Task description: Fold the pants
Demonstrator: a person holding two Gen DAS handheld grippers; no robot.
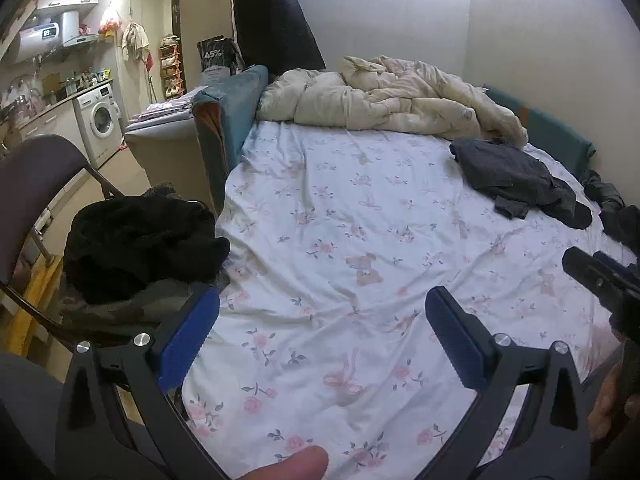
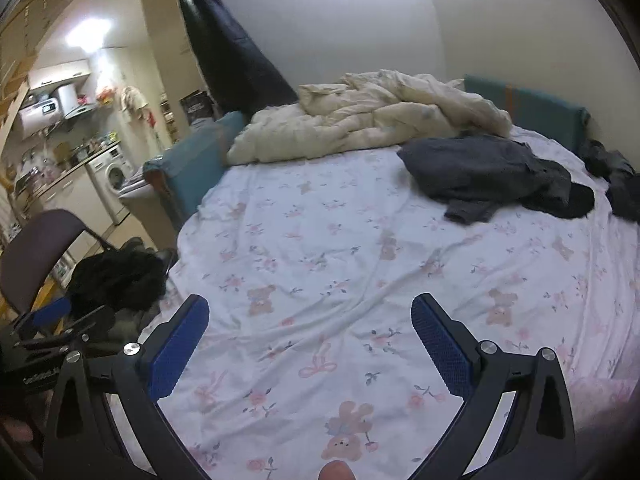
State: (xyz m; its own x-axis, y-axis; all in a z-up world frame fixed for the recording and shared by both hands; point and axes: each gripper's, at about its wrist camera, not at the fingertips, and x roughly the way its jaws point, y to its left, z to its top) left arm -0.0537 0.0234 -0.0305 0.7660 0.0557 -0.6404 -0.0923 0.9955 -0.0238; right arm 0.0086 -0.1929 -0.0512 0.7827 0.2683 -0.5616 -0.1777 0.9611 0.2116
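While tongs point(image 2: 310, 344) gape, pants point(image 2: 492, 178) well beyond

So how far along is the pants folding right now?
Nothing looks folded yet. The dark grey clothes lie crumpled at the bed's far side, and more dark ones sit heaped on the chair. Nothing is in hand: the left claw and right claw are open over bare sheet. All folding remains.

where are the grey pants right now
In both views the grey pants lie crumpled on the far right of the bed sheet, just in front of the cream duvet, well beyond both open grippers.
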